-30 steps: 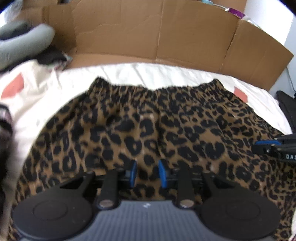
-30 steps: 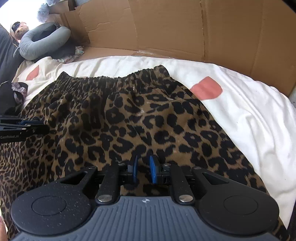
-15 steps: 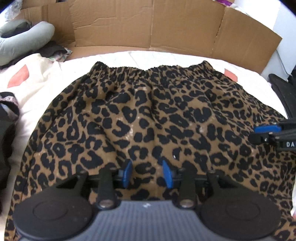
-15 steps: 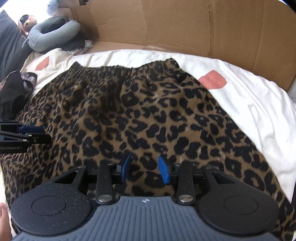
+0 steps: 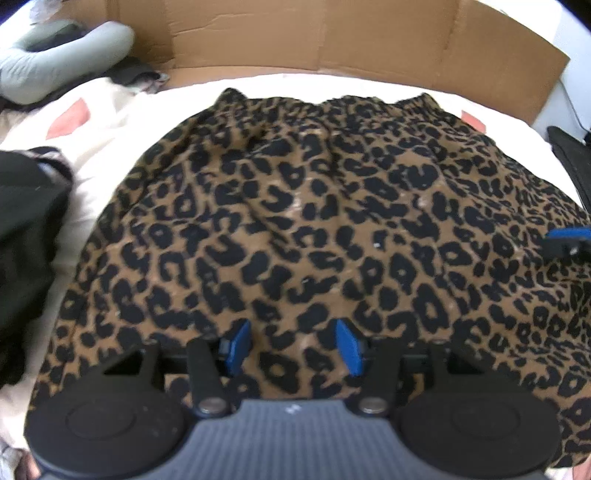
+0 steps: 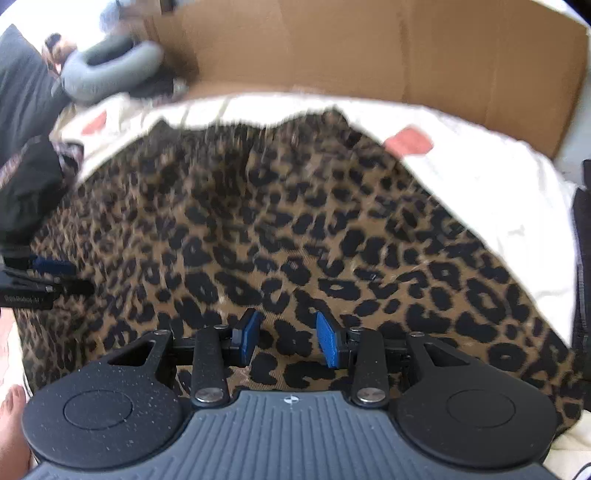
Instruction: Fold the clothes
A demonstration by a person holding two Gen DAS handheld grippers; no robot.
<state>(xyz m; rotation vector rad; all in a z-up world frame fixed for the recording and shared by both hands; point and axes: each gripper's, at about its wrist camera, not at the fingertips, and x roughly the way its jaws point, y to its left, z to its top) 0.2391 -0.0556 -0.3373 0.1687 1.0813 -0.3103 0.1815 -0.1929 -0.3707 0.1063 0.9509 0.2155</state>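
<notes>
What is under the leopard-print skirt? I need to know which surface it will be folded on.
The leopard-print skirt lies spread on a white sheet with reddish patches, which shows around its edges. Whatever lies directly beneath the fabric is covered and cannot be seen.

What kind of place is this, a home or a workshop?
Probably a home, likely a bedroom: the leopard-print skirt lies on a white sheet that looks like bedding, a grey neck pillow sits behind it, and cardboard panels stand along the far edge.
</notes>
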